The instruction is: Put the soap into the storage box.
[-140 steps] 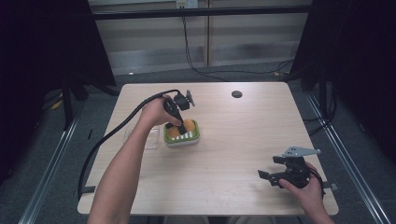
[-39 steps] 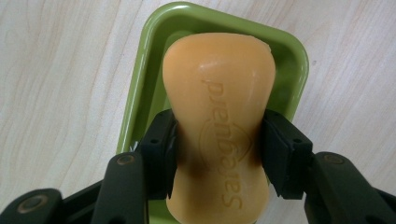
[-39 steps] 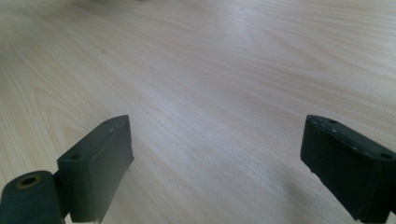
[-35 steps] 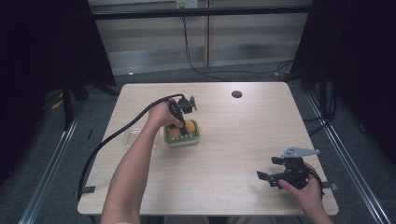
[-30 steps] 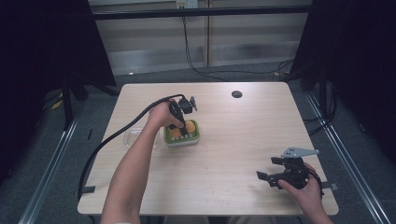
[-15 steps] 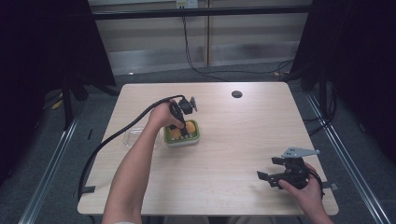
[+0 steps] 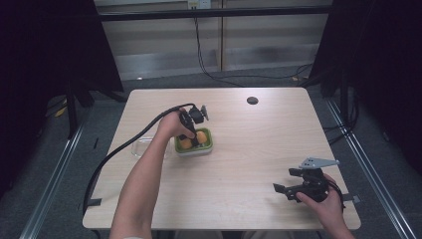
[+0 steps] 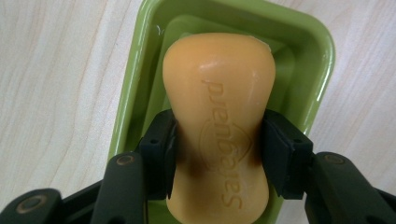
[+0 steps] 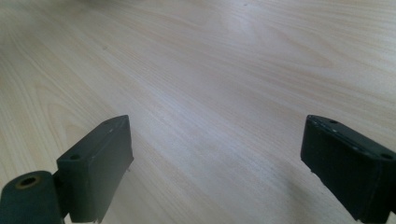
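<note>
Soap bar, orange, in green dish left of bench centre: clamped at waist between left tongs. Right tongs: spread wide, empty, near front right corner.

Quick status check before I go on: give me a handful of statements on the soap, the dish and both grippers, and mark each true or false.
1. The left gripper is shut on the orange soap bar. True.
2. The soap bar sits over a blue dish. False: the soap dish is green.
3. The right gripper is open, with bare wooden table between its jaws. True.
4. The right gripper is beside the soap dish. False: it is near the table's front right corner, well apart from the dish.
5. The soap bar has lettering pressed into its face. True.
6. The table has a round dark hole at its near edge. False: it is towards the far edge.
</note>
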`<state>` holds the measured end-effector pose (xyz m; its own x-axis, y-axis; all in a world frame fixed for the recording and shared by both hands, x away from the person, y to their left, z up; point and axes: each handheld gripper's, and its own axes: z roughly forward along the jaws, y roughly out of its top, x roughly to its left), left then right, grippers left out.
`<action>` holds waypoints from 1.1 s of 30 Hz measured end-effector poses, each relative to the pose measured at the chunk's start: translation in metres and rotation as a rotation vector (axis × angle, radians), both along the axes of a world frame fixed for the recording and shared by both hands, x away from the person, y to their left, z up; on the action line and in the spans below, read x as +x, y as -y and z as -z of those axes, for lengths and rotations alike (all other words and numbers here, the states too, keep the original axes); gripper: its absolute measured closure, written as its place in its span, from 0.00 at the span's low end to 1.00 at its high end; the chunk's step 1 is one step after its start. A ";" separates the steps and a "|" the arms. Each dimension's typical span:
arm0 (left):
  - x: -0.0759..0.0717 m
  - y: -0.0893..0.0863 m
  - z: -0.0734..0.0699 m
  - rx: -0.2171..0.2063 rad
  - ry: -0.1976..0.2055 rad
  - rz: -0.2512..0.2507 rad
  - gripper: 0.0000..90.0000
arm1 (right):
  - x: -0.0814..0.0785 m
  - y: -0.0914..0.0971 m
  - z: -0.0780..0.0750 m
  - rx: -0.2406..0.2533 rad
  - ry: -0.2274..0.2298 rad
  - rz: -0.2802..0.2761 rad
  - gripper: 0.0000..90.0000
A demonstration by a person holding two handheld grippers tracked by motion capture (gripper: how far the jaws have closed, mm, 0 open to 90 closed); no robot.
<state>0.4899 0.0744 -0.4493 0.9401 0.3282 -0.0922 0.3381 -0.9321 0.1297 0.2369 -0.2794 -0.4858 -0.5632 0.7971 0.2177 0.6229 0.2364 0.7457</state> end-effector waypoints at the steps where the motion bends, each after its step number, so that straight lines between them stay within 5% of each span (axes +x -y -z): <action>1: 0.000 0.000 0.001 -0.002 0.003 -0.004 0.55 | 0.000 0.000 0.000 0.000 -0.003 -0.001 0.10; 8: 0.002 -0.003 -0.006 -0.028 0.009 0.002 0.53 | 0.000 -0.002 0.000 -0.003 -0.008 -0.003 0.10; 33: -0.008 -0.013 -0.023 -0.082 0.000 -0.095 0.32 | -0.001 -0.003 -0.002 -0.005 0.002 -0.008 0.10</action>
